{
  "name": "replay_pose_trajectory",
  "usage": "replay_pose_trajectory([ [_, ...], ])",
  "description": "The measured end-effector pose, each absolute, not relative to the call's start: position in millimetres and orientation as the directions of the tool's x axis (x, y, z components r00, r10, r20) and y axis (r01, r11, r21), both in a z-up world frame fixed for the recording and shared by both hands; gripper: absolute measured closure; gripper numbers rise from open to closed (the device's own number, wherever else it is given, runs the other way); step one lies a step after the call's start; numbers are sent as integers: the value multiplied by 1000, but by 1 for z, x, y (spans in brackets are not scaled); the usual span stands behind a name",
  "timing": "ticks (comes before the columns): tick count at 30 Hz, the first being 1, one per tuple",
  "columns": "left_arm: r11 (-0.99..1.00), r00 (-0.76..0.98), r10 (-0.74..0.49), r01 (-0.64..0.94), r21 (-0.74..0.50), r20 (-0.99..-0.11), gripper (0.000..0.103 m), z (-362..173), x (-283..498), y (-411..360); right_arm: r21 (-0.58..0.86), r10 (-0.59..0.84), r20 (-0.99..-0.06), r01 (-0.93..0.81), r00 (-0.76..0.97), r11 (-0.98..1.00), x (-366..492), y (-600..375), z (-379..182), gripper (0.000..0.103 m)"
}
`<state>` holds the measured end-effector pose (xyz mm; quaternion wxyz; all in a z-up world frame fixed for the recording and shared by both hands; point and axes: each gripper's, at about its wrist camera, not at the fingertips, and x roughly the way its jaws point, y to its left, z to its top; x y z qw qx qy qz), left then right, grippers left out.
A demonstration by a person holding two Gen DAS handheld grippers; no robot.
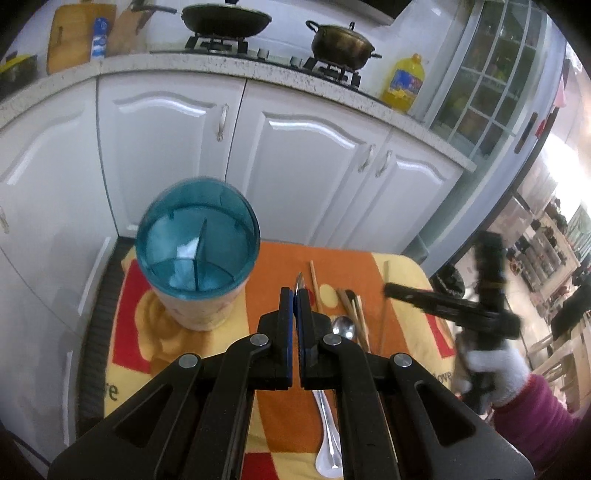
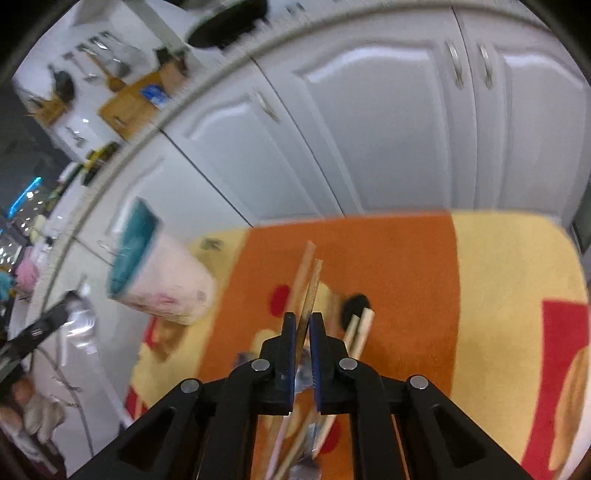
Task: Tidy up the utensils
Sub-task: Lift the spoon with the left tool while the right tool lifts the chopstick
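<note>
A utensil holder [image 1: 197, 254] with a blue divided top and pale body stands at the left of the orange and yellow cloth [image 1: 280, 402]; it shows blurred in the right wrist view [image 2: 155, 273]. My left gripper [image 1: 296, 295] is shut on a thin metal utensil whose tip [image 1: 299, 277] sticks out above the fingers. My right gripper [image 2: 303, 317] is shut on a wooden chopstick [image 2: 313, 284] and appears in the left wrist view [image 1: 443, 306] at the right. Chopsticks [image 1: 352, 310], a metal spoon [image 1: 343, 326] and a white spoon [image 1: 325, 454] lie on the cloth.
White cabinet doors [image 1: 306, 162] stand just behind the cloth. Above them the counter carries a wok [image 1: 225, 20], a pot [image 1: 341, 42] and a yellow oil bottle [image 1: 404, 83]. A single chopstick [image 1: 384, 306] lies toward the cloth's right side.
</note>
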<state>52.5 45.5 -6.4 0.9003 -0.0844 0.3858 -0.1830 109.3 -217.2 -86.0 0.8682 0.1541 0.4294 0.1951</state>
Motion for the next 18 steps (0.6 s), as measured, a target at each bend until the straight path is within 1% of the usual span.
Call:
replay_pose_trajectory([
  [9,945,726,-322,205,-255,-608,103,36,64,81,369,531,-525,-384,665,846,89,-191,23,98],
  [14,975,796,-211,130,-180,-568,103,64,86,105,333,567,-459,-459,685,824,104,-157,65,98],
  [18,991,829,-123,77,-105,-546,103,72,106,115,292,580,-440,-502,685,814,118,-130,86,98],
])
